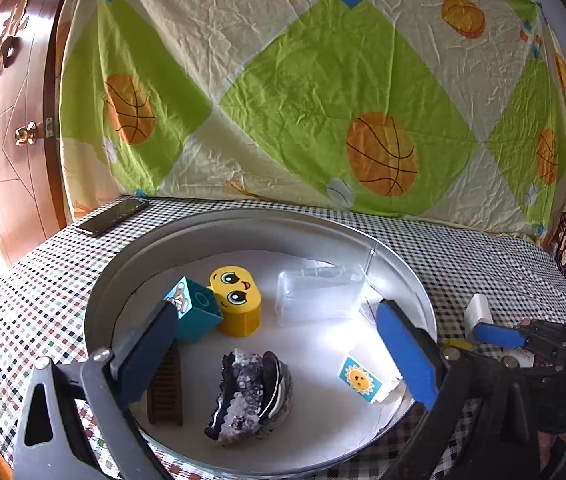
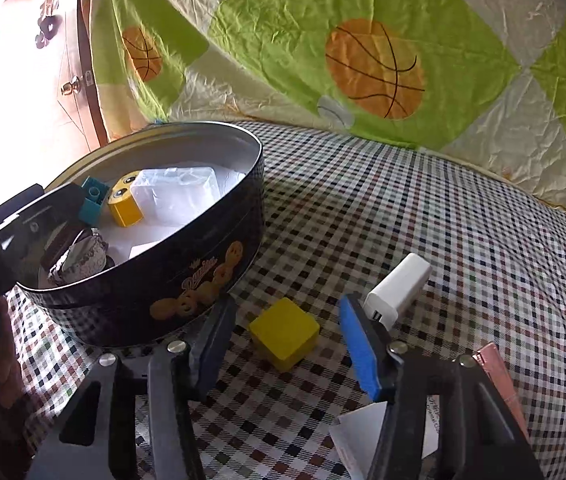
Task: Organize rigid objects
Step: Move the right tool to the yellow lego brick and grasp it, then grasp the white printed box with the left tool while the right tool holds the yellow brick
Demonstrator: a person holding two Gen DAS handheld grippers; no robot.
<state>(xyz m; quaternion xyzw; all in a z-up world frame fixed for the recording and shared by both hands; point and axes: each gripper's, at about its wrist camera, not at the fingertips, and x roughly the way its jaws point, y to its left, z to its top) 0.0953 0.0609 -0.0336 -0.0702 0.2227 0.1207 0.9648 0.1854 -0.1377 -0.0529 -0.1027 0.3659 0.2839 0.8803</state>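
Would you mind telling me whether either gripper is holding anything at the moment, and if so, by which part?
Nothing is held. The left gripper hangs open over the tin; the right gripper is open around the yellow block without touching it.

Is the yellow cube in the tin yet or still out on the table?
Out. The yellow cube sits on the checked tablecloth beside the cookie tin, between the open fingers of the right tool, ungripped.

Tin (image 2: pixel 171 280) crowded inside: teal block (image 1: pixel 197 308) touching yellow face block (image 1: pixel 237 300), clear box (image 1: pixel 319 292) at back, crystal rock (image 1: pixel 251 392) in front, sun card (image 1: pixel 359 378) right; bare floor between rock and box. Outside, yellow cube (image 2: pixel 285 332) sits between open right gripper (image 2: pixel 287 344) jaws; white charger (image 2: pixel 399 292) just beside, tin wall near left. Checked cloth (image 2: pixel 423 208) beyond is open.
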